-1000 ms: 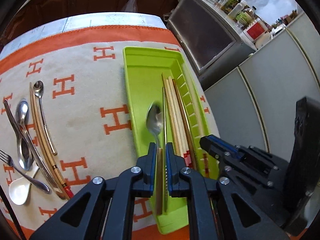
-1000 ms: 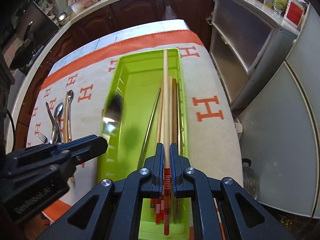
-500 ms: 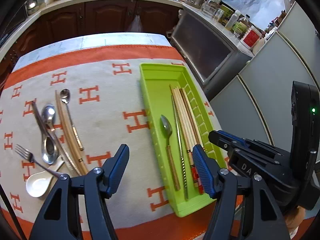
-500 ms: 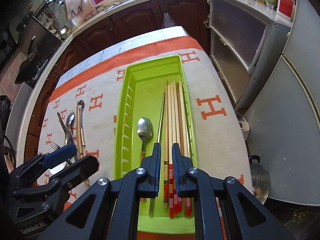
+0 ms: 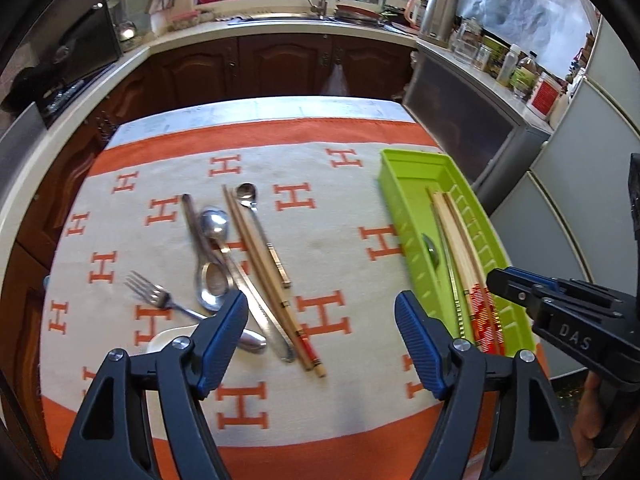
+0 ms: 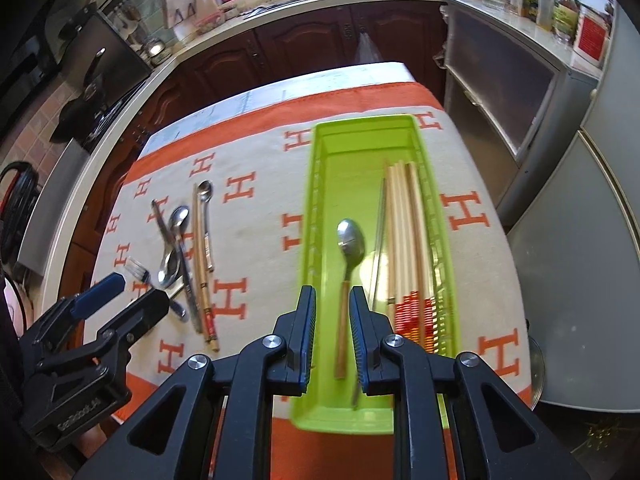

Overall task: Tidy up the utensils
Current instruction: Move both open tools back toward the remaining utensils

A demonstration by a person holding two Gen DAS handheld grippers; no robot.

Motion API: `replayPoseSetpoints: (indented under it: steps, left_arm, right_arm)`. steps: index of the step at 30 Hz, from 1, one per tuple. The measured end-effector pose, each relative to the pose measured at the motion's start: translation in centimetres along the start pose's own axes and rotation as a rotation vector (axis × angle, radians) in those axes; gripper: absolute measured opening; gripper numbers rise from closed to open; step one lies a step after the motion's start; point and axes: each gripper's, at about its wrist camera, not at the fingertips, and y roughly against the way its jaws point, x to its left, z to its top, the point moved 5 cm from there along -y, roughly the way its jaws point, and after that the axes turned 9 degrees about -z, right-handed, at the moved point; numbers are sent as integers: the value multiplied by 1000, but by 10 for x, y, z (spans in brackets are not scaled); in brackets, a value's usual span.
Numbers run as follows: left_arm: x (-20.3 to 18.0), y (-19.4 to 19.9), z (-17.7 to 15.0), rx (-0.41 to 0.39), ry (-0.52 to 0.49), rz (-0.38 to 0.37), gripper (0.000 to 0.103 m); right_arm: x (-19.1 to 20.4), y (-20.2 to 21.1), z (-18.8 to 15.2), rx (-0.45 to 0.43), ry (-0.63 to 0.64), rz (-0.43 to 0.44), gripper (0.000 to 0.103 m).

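Observation:
A green tray (image 6: 320, 168) (image 5: 404, 168) lies on the right of the cloth. It holds a wooden-handled spoon (image 6: 350, 248), several chopsticks (image 6: 404, 232) and a thin metal rod. On the cloth to the left lie a fork (image 5: 150, 294), spoons (image 5: 214, 224), a knife, a chopstick pair (image 5: 264, 268) and a white ceramic spoon (image 5: 168, 338). My left gripper (image 5: 320, 338) is wide open and empty above the cloth, between the pile and the tray. My right gripper (image 6: 332, 334) is slightly open and empty above the tray's near end, over the spoon's handle.
The table carries an orange and cream cloth (image 5: 320, 216) with H marks. A grey cabinet (image 6: 508, 92) and a fridge (image 6: 592, 216) stand right of the table. Dark wood counters (image 5: 280, 68) run behind it.
My left gripper let go of the spoon in the tray, opened wide, rose and swung left toward the pile. My right gripper released its chopstick into the tray, opened slightly and drew back.

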Motion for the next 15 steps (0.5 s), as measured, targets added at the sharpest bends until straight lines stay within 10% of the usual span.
replayPoseSetpoints:
  steps: [15]
  left_arm:
    - [66, 23, -13, -68, 17, 114, 76]
  right_arm:
    - [80, 2, -5, 39, 151, 72, 18]
